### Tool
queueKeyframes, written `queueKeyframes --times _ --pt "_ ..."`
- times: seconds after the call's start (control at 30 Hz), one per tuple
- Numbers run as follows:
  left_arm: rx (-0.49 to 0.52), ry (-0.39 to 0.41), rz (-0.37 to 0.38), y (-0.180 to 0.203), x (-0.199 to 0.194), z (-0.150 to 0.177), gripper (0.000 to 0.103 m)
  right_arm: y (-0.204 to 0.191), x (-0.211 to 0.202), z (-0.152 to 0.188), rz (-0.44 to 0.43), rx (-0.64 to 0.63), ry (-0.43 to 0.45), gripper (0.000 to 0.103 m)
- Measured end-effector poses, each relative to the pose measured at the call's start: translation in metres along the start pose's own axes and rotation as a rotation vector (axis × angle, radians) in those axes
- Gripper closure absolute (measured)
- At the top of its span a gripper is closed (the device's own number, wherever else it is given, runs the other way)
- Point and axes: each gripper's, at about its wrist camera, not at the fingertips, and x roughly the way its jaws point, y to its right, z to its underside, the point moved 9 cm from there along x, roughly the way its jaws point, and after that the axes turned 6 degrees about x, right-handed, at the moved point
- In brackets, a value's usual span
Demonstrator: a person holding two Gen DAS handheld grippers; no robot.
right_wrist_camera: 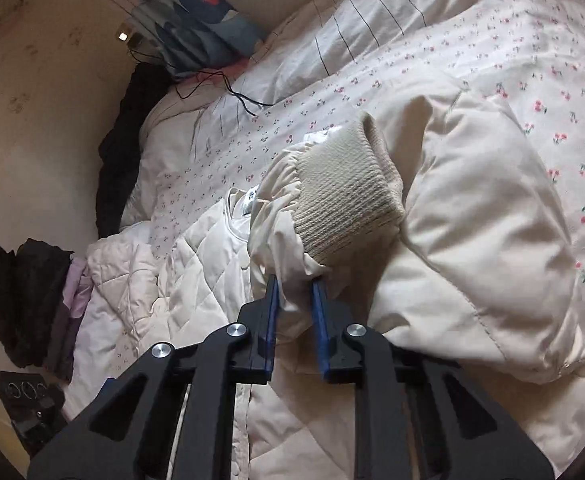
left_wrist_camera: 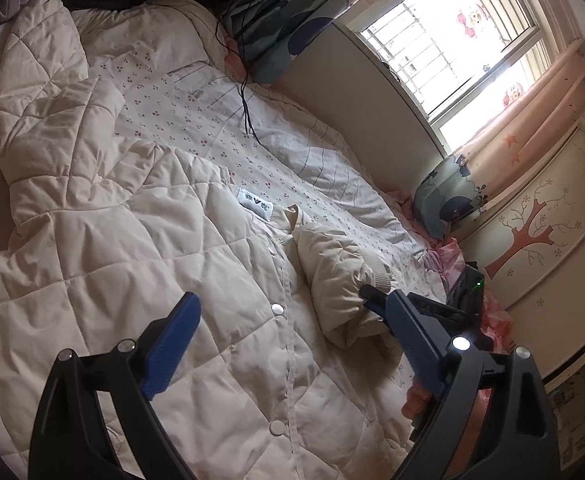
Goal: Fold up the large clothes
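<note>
A cream quilted jacket (left_wrist_camera: 132, 264) lies spread front-up on the bed, with a row of snap buttons and a white neck label (left_wrist_camera: 255, 202). My left gripper (left_wrist_camera: 292, 320) is open and empty, just above the jacket's front. My right gripper (right_wrist_camera: 295, 284) is shut on the jacket's sleeve (right_wrist_camera: 292, 220) beside its ribbed knit cuff (right_wrist_camera: 344, 196), holding it over the jacket body (right_wrist_camera: 204, 248). In the left wrist view the right gripper (left_wrist_camera: 376, 300) shows clamped on the folded-in sleeve (left_wrist_camera: 340, 272).
The bed has a cherry-print sheet (left_wrist_camera: 196, 120) with a black cable (left_wrist_camera: 248, 104) lying on it. Blue patterned pillows (left_wrist_camera: 444, 200) lie by the wall under the window. Dark clothes (right_wrist_camera: 28, 288) are piled at the bed's edge. A painted wardrobe (left_wrist_camera: 540, 240) stands close on the right.
</note>
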Motion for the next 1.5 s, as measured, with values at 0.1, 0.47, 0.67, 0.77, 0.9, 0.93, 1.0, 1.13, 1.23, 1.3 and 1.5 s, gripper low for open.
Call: queueKeyframes --times 0.1,0.47,0.67,0.77,0.9,0.93,1.0,1.13,1.23,1.3,1.5 --pt "-0.012 -0.004 0.013 0.0 0.001 0.0 0.013 0.004 -0.009 0.02 0.033 -0.008 -0.017 0.081" --pt "0.085 0.007 -0.064 0.007 0.003 0.002 0.013 -0.011 0.04 -0.036 -0.05 0.098 0.048 0.09" --pt "0.219 0.045 -0.183 0.014 0.001 0.001 0.013 -0.022 -0.068 -0.103 -0.14 -0.001 0.295 0.094" --pt "0.285 0.045 -0.222 0.021 0.004 0.005 0.013 0.012 -0.159 -0.143 -0.116 -0.006 0.452 0.094" --pt "0.336 0.014 -0.245 0.025 0.014 0.015 0.013 0.115 -0.277 -0.174 0.003 0.112 0.645 0.094" --pt "0.346 0.003 -0.252 0.026 0.018 0.019 0.013 0.144 -0.297 -0.175 0.05 0.141 0.676 0.094" --pt "0.353 -0.015 -0.254 0.026 0.022 0.024 0.013 0.219 -0.33 -0.17 0.16 0.237 0.715 0.094" --pt "0.327 -0.047 -0.23 0.023 0.029 0.031 0.013 0.355 -0.333 -0.136 0.311 0.452 0.645 0.099" --pt "0.31 -0.064 -0.237 0.015 0.035 0.033 0.013 0.399 -0.309 -0.116 0.306 0.523 0.622 0.099" --pt "0.296 -0.073 -0.243 0.009 0.037 0.033 0.013 0.405 -0.294 -0.114 0.306 0.523 0.612 0.099" --pt "0.243 -0.041 -0.244 -0.002 0.025 0.023 0.013 0.333 -0.32 -0.152 0.185 0.4 0.747 0.1"
